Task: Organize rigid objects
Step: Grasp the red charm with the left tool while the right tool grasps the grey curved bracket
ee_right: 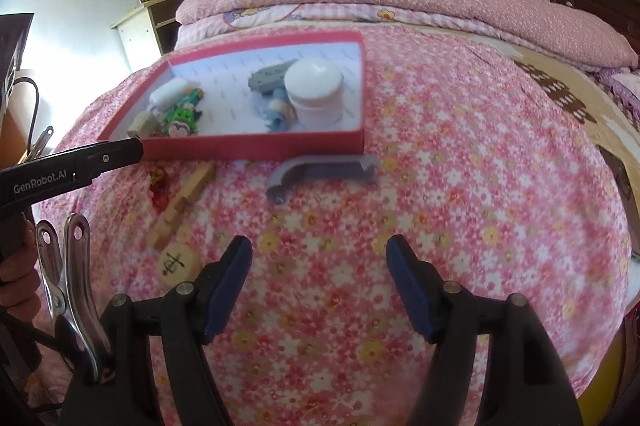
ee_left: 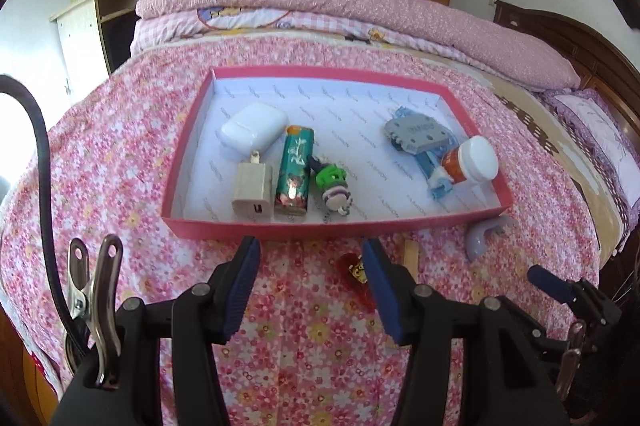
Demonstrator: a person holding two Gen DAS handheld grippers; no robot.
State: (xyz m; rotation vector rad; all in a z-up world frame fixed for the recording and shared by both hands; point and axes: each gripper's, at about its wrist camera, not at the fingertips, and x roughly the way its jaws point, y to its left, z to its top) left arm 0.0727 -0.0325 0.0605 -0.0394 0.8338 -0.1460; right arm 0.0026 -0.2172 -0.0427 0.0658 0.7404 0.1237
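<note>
Right wrist view: wooden block (ee_right: 182, 202) lies diagonally, far end toward tray (ee_right: 256, 146).

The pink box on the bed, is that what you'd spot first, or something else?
Yes: the pink box sits mid-bed on the flowery bedspread, holding small things like a white earbud case, a green lighter and a white-capped bottle. Still outside, by its front wall, lie a grey handle, a wooden strip and a round wooden game piece, with both open grippers empty above the bedspread.
</note>
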